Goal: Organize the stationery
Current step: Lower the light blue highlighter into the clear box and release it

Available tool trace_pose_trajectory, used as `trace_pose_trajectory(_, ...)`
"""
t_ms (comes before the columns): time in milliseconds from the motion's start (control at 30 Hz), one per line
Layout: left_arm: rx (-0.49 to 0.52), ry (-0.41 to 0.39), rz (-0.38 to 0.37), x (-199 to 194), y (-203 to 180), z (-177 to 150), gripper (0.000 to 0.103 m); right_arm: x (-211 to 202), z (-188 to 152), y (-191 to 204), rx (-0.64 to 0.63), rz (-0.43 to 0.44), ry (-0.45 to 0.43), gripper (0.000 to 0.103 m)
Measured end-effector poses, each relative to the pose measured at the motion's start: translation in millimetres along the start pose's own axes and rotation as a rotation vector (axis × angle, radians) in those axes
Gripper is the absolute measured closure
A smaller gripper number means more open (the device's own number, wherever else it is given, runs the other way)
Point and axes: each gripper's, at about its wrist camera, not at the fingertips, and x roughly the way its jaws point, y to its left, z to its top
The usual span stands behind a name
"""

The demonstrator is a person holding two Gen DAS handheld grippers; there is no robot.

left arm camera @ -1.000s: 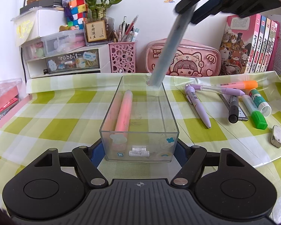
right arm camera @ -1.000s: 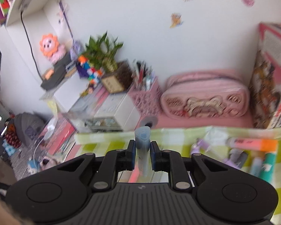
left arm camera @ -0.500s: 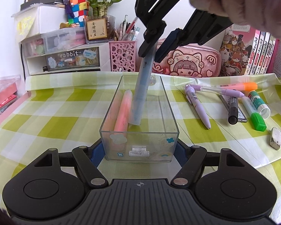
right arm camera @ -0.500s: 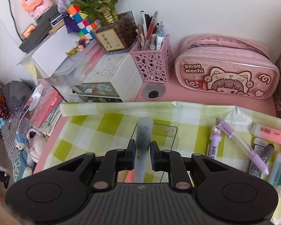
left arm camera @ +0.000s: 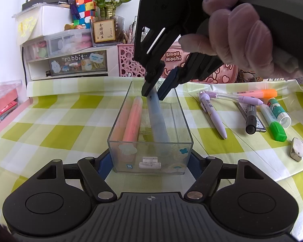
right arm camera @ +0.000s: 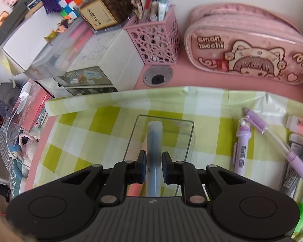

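pink case [left arm camera: 172,57]: mostly hidden behind the right gripper [left arm camera: 154,92] and the gloved hand [left arm camera: 240,38]; only "small mochi" and some hearts show.
blue pen [left arm camera: 158,119]: its upper end sits between the right gripper's fingers; its lower end is blurred through the clear box's [left arm camera: 151,155] front wall.
left gripper [left arm camera: 149,162]: its fingertips are hidden behind the clear box's near corners.
pens in the pink holder [right arm camera: 153,6]: cut off by the top edge of the right wrist view.
green marker [right arm camera: 302,211]: cut off at the right wrist view's right edge.
label on the black marker [left arm camera: 250,109]: too small to read.
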Motion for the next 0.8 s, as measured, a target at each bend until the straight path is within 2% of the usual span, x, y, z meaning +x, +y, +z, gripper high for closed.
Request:
trace_pose_trajectory(233, 0.0, 0.0, 0.0, 0.0, 0.0, 0.0, 0.03, 17.7, 7.5, -8.6, 0.132, 0.02, 0.058, 0.083)
trace_pose_trajectory(400, 0.0, 0.0, 0.0, 0.1, 0.2, 0.1, 0.03, 21.9, 8.5, -13.2, 0.204, 0.043, 0.062, 0.083)
trace_pose_trajectory(633, -0.001, 0.001, 0.0, 0.3, 0.6, 0.2, 0.03, 20.2, 7.1, -6.9, 0.171, 0.01, 0.034, 0.082)
trace_pose_trajectory(800, 0.0, 0.001, 0.001, 0.3, 0.4, 0.3, 0.03, 8.3, 6.0, -6.6, 0.143, 0.033, 0.015, 0.077)
